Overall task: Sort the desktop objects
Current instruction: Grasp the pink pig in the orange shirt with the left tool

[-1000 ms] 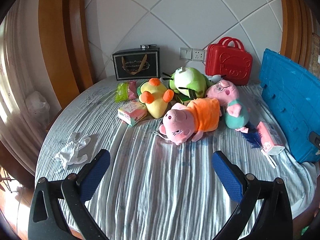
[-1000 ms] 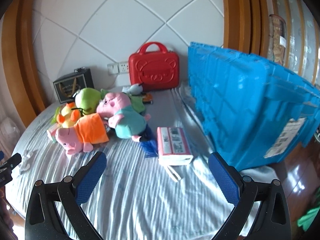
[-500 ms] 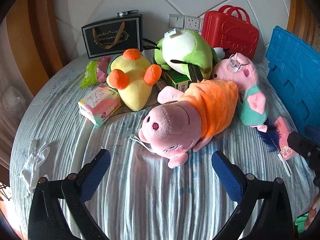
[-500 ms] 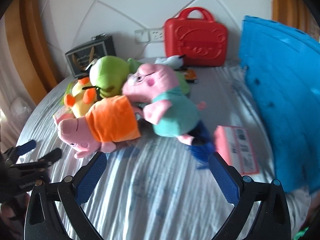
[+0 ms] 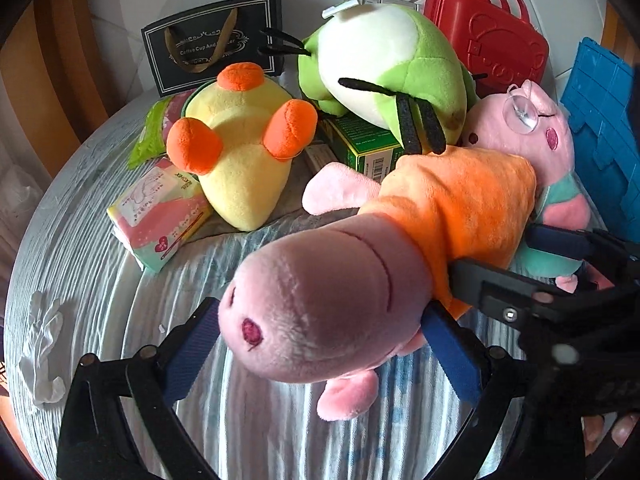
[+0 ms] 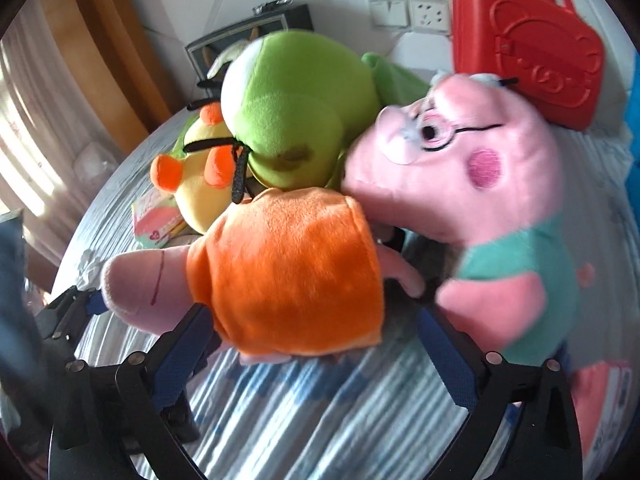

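a round table under a pale blue striped cloth [image 5: 100, 240] stands against a white panelled wall with wood trim. the left wrist view alone shows a white glove [image 5: 42, 354] at the near left edge, a pink tissue pack [image 5: 160, 216], a green box [image 5: 362, 146] under the green frog plush [image 5: 384, 64], a black gift bag [image 5: 212, 50] at the far side, and the ribbed wall of a blue crate [image 5: 600, 128] on the right; what is in it cannot be told. the right wrist view alone shows the wall sockets [image 6: 408, 10]. a red carry case [image 6: 524, 48] stands shut at the far right. the pig plush in orange [image 5: 340, 292] lies near the middle. the left gripper [image 5: 320, 348] is spread wide around its head, pads beside it, not pinching. the right gripper [image 6: 316, 344] is likewise wide around its orange body. the pig in glasses [image 6: 480, 176] and yellow duck plush [image 5: 240, 144] lie just behind.
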